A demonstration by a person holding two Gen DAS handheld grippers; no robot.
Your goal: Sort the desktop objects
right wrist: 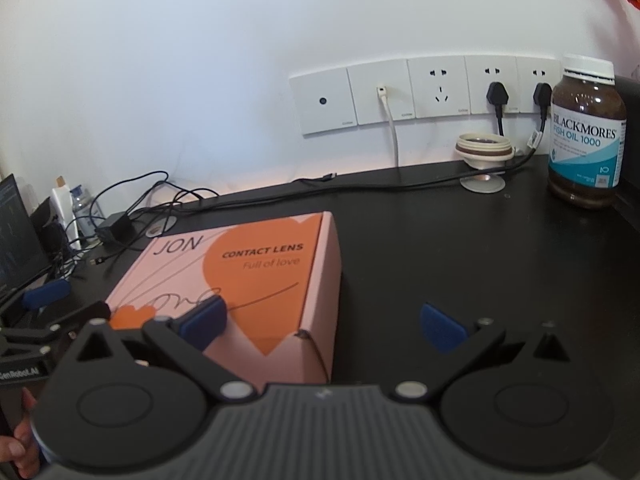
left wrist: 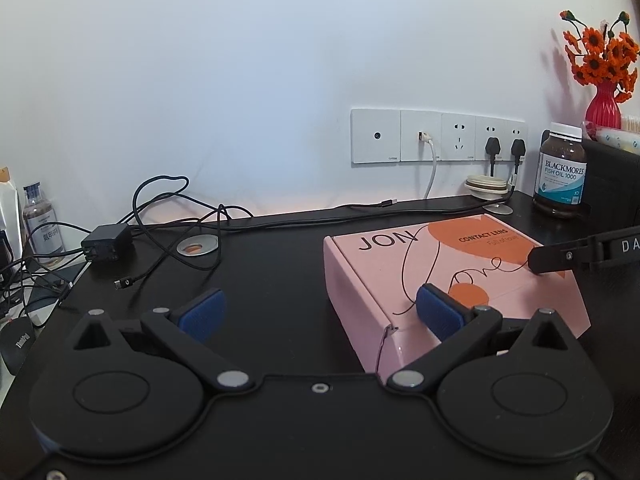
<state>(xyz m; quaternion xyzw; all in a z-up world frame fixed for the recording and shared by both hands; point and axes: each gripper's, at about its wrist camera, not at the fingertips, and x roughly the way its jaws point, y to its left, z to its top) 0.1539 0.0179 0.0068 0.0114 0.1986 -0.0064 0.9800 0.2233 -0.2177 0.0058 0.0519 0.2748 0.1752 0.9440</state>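
A pink and orange contact lens box lies flat on the black desk. My left gripper is open; its right pad hovers over the box's near left corner, and its left pad is over bare desk. My right gripper is also open. Its left pad is over the box lid, and its right pad is past the box's right edge. Whether any pad touches the box cannot be told. A brown fish oil bottle stands at the back right.
Tangled black cables and a charger lie at the back left. A cream lid stack sits under the wall sockets. A red vase of orange flowers stands on a black case at the far right. A hand shows at bottom left.
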